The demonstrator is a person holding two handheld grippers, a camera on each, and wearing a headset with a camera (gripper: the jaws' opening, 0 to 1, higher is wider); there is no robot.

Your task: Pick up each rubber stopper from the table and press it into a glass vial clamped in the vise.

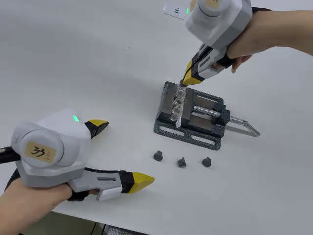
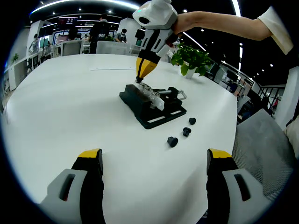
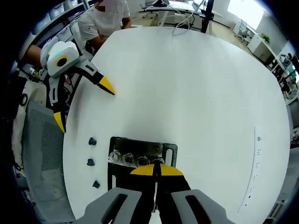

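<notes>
— How does the right tool (image 1: 185, 83) stand?
— Its jaws are drawn together, yellow tips side by side, pointing down onto the mouth of the end vial (image 1: 182, 91) at the far end of the row. In the right gripper view a dark lump (image 3: 159, 162) sits right at the tips; I cannot tell whether it is pinched between them or just under them.
— And the left tool (image 1: 124, 152)?
— Spread wide, nothing between the jaws. It hangs over the tabletop (image 1: 98, 58) on the near side, well apart from everything else.
— What is in the vise (image 1: 190, 134)?
— A row of clear glass vials (image 1: 177, 107), upright, clamped side by side between its two black jaws. The ones not under the right tool look open at the mouth from above, with nothing in them that I can make out.
— Where are the stoppers?
— Three dark stoppers (image 1: 158, 156) (image 1: 182, 162) (image 1: 207, 161) lie loose on the tabletop in a rough line just in front of the vise base, apart from each other and between the vise and the left tool
</notes>
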